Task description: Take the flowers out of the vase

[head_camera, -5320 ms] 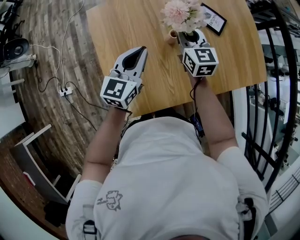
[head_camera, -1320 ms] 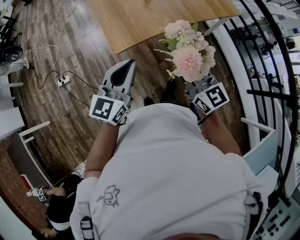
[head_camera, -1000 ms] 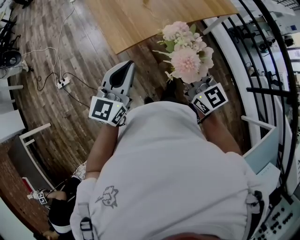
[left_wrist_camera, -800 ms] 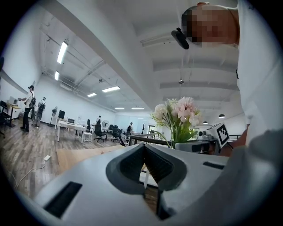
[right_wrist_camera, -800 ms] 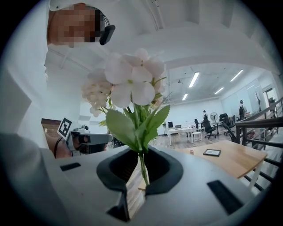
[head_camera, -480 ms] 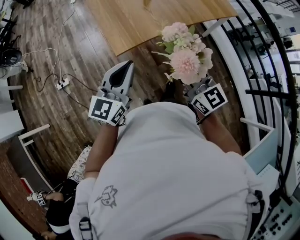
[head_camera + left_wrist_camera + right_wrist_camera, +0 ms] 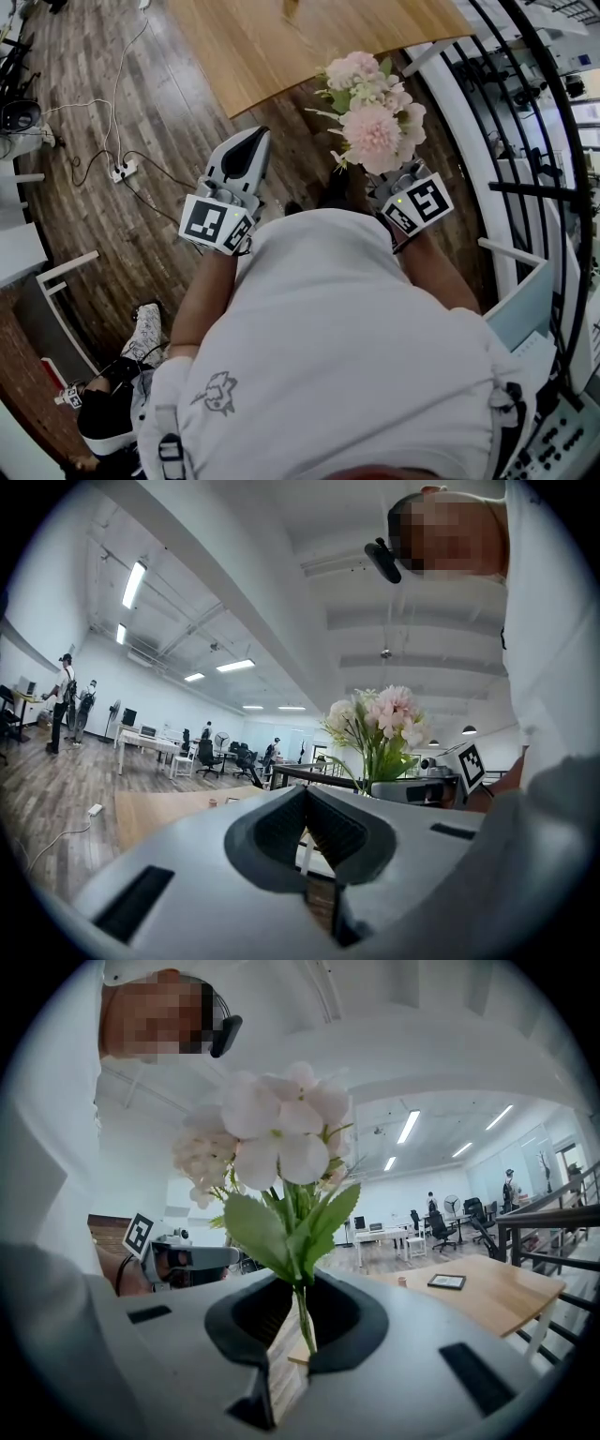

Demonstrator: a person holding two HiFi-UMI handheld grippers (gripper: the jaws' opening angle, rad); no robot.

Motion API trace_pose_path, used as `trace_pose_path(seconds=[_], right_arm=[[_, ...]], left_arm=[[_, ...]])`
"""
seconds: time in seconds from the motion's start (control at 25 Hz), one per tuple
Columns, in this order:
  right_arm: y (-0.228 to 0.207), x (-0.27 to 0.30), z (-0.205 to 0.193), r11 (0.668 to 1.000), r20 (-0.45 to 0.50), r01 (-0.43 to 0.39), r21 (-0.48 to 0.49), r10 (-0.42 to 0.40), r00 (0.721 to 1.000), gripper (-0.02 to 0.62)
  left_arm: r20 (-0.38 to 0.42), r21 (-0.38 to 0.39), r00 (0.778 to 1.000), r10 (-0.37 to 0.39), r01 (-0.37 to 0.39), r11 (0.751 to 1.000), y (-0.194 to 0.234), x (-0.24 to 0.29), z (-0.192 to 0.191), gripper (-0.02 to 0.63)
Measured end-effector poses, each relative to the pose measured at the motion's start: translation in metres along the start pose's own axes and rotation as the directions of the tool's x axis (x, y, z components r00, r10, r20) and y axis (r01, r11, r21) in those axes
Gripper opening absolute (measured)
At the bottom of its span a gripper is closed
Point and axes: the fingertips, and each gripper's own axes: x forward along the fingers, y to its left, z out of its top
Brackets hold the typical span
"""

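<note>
Two grippers are held out level in front of a person in a white shirt (image 7: 347, 356), who stands on a wooden floor (image 7: 141, 103) with the desk (image 7: 309, 37) well apart from both grippers, up at the top of the head view. The right gripper (image 7: 386, 178) has its jaws pinching the thin green stems of the flowers (image 7: 370, 112). In the right gripper view the stems run straight up through the narrow gap between the jaws of that gripper (image 7: 302, 1321), and the pale pink and white flowers (image 7: 272, 1138) spread with broad green leaves just above them. The bunch is upright, clear of the desk and out over the floor beside a black railing (image 7: 544, 141). The left gripper (image 7: 251, 142) is off to the left, apart from the flowers. Seen in its own view, the left gripper (image 7: 305, 791) has its jaws pressed together with nothing between them, and the flowers (image 7: 380, 719) show to its right. Far behind the bunch, the desk (image 7: 487, 1302) carries a small vase (image 7: 401, 1282) with no flowers in it and a dark picture frame (image 7: 446, 1282) near it. A power strip (image 7: 122, 169) with white cables lies on the floor to the left, and another person (image 7: 112, 422) crouches at the lower left.
</note>
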Motion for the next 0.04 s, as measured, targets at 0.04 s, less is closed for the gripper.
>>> trace_pose_path(seconds=[0.04], right_arm=[[-0.0012,-0.0002,-0.0008,1.0,-0.001,0.001,0.002,-0.001,1.0,0.048]], left_arm=[[0.0,-0.001,1.0,-0.002,0.002,1.0,-0.0004,0.0012,-0.0008,0.005]])
